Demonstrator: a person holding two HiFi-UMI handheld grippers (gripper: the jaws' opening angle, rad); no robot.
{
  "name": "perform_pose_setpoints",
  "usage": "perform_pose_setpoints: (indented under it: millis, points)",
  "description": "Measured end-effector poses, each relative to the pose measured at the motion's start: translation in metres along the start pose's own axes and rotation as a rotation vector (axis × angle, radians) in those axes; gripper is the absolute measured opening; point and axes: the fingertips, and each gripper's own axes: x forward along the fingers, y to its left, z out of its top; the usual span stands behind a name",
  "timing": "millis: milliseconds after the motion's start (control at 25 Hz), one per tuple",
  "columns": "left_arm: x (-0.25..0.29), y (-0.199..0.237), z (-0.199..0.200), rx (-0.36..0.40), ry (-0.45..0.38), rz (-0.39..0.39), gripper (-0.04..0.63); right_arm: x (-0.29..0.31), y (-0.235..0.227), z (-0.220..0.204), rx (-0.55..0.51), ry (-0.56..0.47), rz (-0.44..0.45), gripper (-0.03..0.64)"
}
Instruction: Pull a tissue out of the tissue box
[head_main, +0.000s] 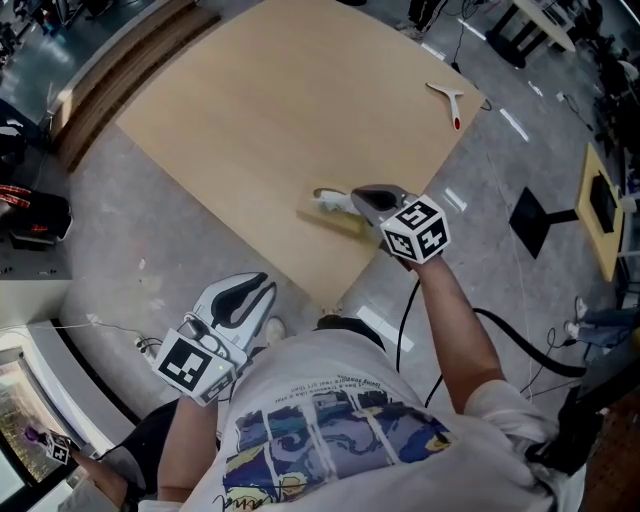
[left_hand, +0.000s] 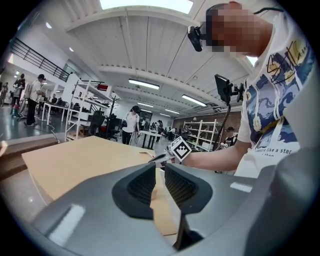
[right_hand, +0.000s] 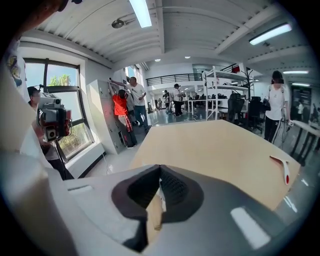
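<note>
— Near the front edge of the table, what do I log for the tissue box?
— It lies just under my right gripper. Fingers pressed together on a white tissue sticking out of its top.
— And my left gripper?
— Off the table's edge, over the floor, well apart from the tissue box. Fingers a narrow gap apart, nothing between them.

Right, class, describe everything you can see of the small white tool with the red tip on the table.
The white tool is slim and T-shaped, plastic by its look: a short crossbar and a stem ending in a red tip. It lies flat near a far corner of the light wooden table, alone, with nothing touching it.
</note>
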Motion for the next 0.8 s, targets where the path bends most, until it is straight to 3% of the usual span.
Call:
perform_pose_setpoints:
  millis: [800]
  points:
    - [-0.043,0.006,-0.01,0.0,-0.031,-0.069,0.061,-0.034,0.038,0.044,-0.046,-0.066,-0.107,0.003]
